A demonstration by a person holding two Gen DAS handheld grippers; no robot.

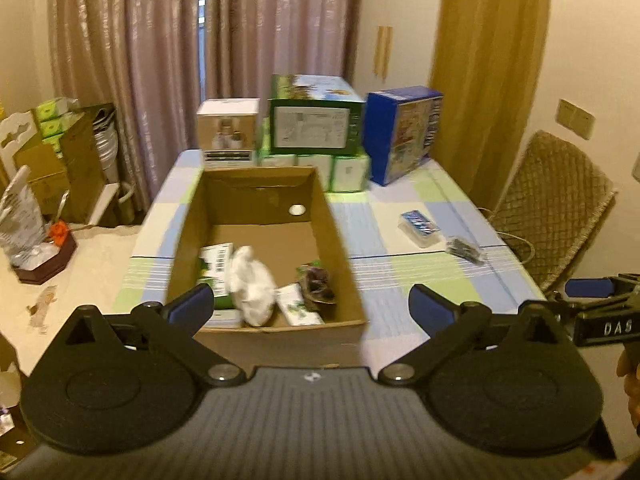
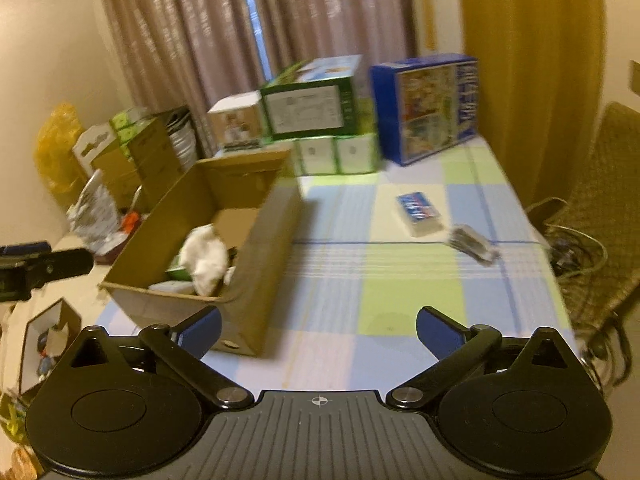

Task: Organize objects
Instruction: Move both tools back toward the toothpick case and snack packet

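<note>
Checked tablecloth (image 2: 400, 280) | cardboard box (image 1: 340, 240) part-filled; card pack (image 2: 418, 212) and dark packet (image 2: 472, 246) lie outside it | left gripper (image 1: 310, 306), right gripper (image 2: 318, 330) both spread, empty | step: between picks; next, likely right reaches for pack

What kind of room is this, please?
Probably a dining room in a home: a table with a checked cloth, a cushioned chair beside it, and long curtains over a window. Stacked boxes suggest it also serves as storage.

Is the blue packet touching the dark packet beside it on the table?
Apart. The right wrist view shows tablecloth between the blue packet and the dark packet.
</note>
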